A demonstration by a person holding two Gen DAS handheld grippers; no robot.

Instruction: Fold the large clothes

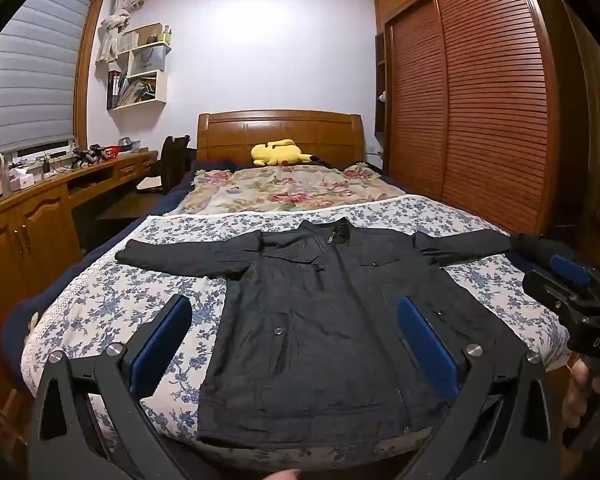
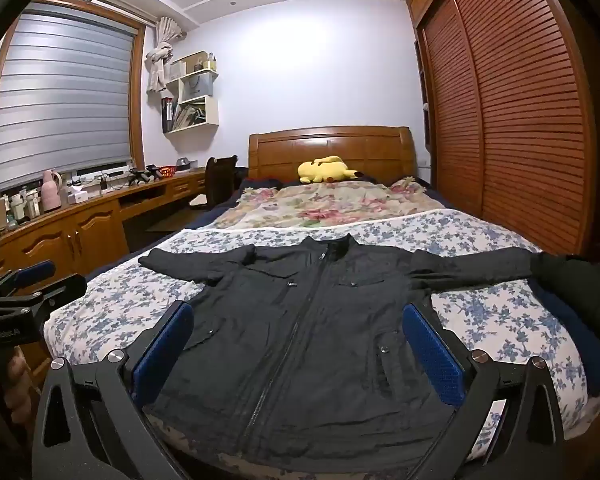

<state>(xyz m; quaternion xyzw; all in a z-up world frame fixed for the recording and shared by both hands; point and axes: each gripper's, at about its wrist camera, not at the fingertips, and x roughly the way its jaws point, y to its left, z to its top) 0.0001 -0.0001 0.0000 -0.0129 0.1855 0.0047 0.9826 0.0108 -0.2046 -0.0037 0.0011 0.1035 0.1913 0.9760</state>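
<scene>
Blue-flowered bedding covers the near end of the bed [image 1: 148, 292], and the dark jacket [image 1: 320, 320] lies flat on it, front up and zipped, collar toward the wooden headboard [image 1: 280, 130], both sleeves spread out sideways. A yellow plush toy [image 1: 280, 153] rests just before the headboard. From the left wrist view, the left gripper [image 1: 296, 344] hangs over the jacket's hem, jaws wide apart and holding nothing; the right gripper [image 1: 572, 280] shows at that frame's right edge, beside the sleeve end. Only the right wrist view shows the window blind [image 2: 64, 96] in full and the right gripper [image 2: 300, 352] spread wide, empty, above the jacket's hem.
</scene>
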